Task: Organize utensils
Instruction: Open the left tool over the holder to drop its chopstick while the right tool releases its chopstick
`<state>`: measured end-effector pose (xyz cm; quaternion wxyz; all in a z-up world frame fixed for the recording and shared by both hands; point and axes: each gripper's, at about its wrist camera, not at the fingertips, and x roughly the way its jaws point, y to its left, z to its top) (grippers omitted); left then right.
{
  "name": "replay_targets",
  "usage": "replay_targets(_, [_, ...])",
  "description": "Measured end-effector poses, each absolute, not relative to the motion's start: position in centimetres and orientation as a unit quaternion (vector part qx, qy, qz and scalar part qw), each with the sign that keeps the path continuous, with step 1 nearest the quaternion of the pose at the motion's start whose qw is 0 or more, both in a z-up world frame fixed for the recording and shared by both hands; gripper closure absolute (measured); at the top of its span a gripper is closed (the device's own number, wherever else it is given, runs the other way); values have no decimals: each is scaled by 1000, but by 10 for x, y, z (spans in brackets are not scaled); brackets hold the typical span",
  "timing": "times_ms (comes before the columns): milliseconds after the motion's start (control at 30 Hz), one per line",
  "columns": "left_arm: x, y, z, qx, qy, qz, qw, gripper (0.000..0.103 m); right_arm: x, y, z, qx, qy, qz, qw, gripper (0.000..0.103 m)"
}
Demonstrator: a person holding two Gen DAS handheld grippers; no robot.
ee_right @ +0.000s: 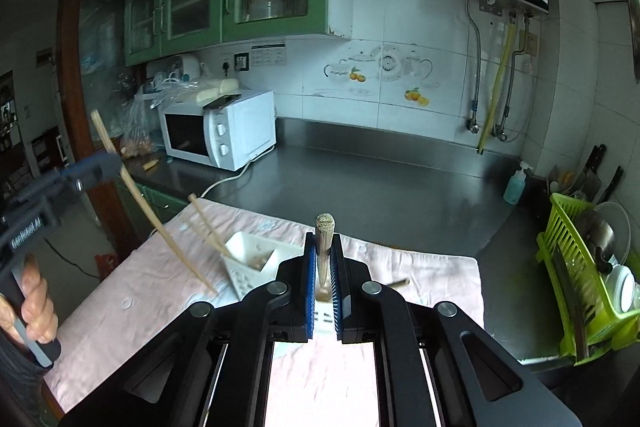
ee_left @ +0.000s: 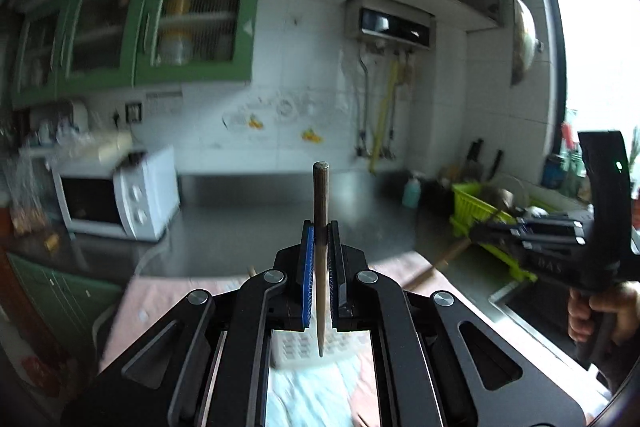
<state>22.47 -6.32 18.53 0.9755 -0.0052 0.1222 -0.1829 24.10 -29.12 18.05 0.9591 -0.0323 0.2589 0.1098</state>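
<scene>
My left gripper (ee_left: 321, 233) is shut on a wooden chopstick (ee_left: 320, 227) that stands upright between the jaws, tip pointing down. The right wrist view shows this gripper (ee_right: 105, 163) at the left, holding that chopstick (ee_right: 148, 211) tilted above the pink cloth. My right gripper (ee_right: 323, 247) is shut on another chopstick (ee_right: 324, 239), seen end-on. It also shows in the left wrist view (ee_left: 480, 233) at the right, with its chopstick (ee_left: 440, 261) slanting down. A white utensil holder (ee_right: 248, 259) lies on the cloth with a chopstick (ee_right: 206, 225) sticking out of it.
A pink cloth (ee_right: 140, 287) covers the near counter. A white microwave (ee_right: 220, 131) stands at the back left. A green dish rack (ee_right: 580, 275) with dishes sits at the right beside the sink. A soap bottle (ee_right: 516, 185) stands near the wall. One loose chopstick end (ee_right: 398, 283) lies on the cloth.
</scene>
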Motion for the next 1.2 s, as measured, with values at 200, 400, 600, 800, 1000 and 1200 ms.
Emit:
replay_targets(200, [263, -70, 194, -10, 103, -158, 982, 98, 275, -295, 170, -30, 276, 105, 955, 96])
replay_targets(400, [298, -76, 177, -3, 119, -131, 984, 98, 297, -289, 149, -37, 298, 113, 947, 96])
replay_targets(600, [328, -72, 150, -16, 157, -123, 980, 98, 306, -283, 135, -43, 313, 113, 942, 96])
replay_targets(800, [340, -70, 129, -18, 187, -131, 973, 97, 308, -282, 130, -46, 316, 112, 941, 96])
replay_targets(1000, [335, -65, 124, -20, 198, -134, 971, 95, 296, -283, 137, -46, 300, 108, 947, 79])
replay_targets(1200, [300, -57, 132, -19, 197, -135, 971, 92, 253, -283, 144, -44, 277, 114, 953, 77])
